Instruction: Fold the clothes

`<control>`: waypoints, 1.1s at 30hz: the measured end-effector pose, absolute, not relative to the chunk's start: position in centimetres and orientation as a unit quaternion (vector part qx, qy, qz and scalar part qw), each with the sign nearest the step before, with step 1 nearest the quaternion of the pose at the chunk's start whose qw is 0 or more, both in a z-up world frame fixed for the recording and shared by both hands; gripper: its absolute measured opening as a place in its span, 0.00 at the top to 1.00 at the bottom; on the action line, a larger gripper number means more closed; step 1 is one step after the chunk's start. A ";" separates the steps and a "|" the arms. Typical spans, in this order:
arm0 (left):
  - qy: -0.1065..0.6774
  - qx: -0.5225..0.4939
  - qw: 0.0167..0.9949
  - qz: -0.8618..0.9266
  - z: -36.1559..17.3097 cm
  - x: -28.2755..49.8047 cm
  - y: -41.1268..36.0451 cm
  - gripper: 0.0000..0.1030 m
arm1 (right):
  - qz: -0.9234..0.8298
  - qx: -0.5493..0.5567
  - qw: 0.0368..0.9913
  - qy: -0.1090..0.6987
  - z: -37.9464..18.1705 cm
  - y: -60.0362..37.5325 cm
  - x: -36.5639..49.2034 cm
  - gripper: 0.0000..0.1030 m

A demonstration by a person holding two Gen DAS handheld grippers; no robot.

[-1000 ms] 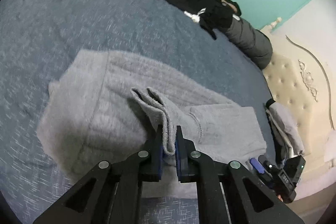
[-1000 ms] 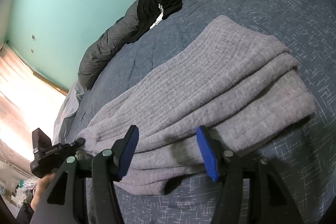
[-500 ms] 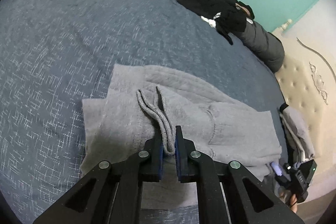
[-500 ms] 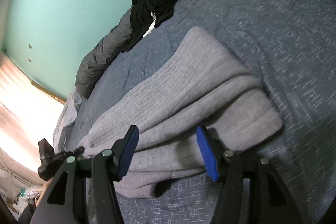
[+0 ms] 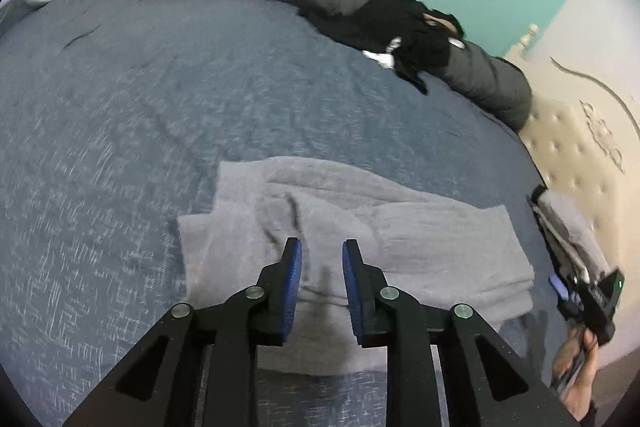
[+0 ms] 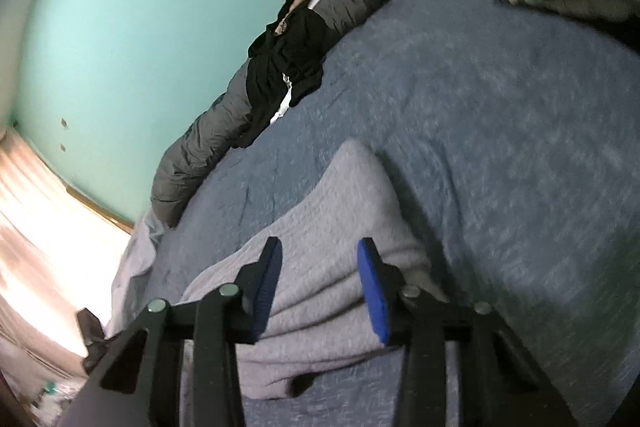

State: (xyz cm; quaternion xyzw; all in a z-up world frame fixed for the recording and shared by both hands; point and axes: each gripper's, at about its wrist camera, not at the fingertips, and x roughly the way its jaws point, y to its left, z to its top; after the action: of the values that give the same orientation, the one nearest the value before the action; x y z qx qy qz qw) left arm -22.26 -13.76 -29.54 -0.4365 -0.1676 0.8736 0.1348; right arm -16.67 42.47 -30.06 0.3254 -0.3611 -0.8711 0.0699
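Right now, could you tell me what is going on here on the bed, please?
A person is folding a grey garment on the blue bedspread, holding a gripper in each hand. The left gripper has just been opening and has let go of the fold it pinched. The right gripper has been closing; nothing is visibly pinched between its jaws.

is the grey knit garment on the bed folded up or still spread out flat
Folded. The grey ribbed knit garment lies as a compact stack on the blue bedspread, with layered edges showing along its near side.
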 end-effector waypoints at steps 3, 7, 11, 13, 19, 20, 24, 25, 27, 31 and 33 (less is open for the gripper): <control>-0.167 -0.444 0.157 0.866 -29.9 -23.2 -12.5 0.78 | -0.873 0.355 0.073 -0.328 -30.2 41.4 -18.7 0.82; -0.160 -0.462 0.165 0.856 -31.5 -24.3 -11.3 0.78 | -0.868 0.403 0.075 -0.279 -31.7 39.6 -21.6 0.87; -0.160 -0.481 0.152 0.848 -33.6 -24.7 -11.3 0.78 | -0.857 0.453 0.052 -0.241 -34.2 38.7 -22.8 0.91; -0.164 -0.485 0.152 0.846 -34.4 -24.7 -11.5 0.78 | -0.851 0.468 0.042 -0.233 -35.7 38.7 -22.3 0.95; -0.162 -0.487 0.155 0.844 -34.7 -24.5 -11.8 0.78 | -0.847 0.475 0.042 -0.234 -36.5 38.8 -21.6 0.99; -0.164 -0.487 0.156 0.844 -34.6 -24.6 -11.8 0.78 | -0.851 0.469 0.047 -0.231 -35.7 38.5 -21.6 0.98; -0.166 -0.482 0.163 0.845 -33.8 -24.3 -11.9 0.77 | -0.870 0.442 0.065 -0.206 -32.8 36.9 -21.9 0.96; -0.166 -0.481 0.164 0.845 -33.6 -24.2 -11.9 0.77 | -0.873 0.443 0.066 -0.195 -32.7 36.3 -22.0 0.96; -0.168 -0.477 0.164 0.847 -33.0 -23.9 -12.2 0.77 | -0.865 0.457 0.071 -0.195 -33.3 35.4 -22.3 0.96; -0.171 -0.468 0.167 0.851 -32.0 -23.5 -12.7 0.74 | -0.854 0.463 0.126 -0.200 -33.7 32.1 -21.9 0.96; -0.173 -0.464 0.169 0.852 -31.6 -23.3 -12.9 0.74 | -0.853 0.468 0.147 -0.177 -33.7 29.5 -21.9 0.96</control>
State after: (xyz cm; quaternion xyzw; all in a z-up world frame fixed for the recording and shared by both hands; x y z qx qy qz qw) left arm -23.31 -12.93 -31.64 -0.4637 -0.1728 0.8524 0.1688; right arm -21.93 29.50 -33.66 0.4680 -0.1775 -0.8531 0.1474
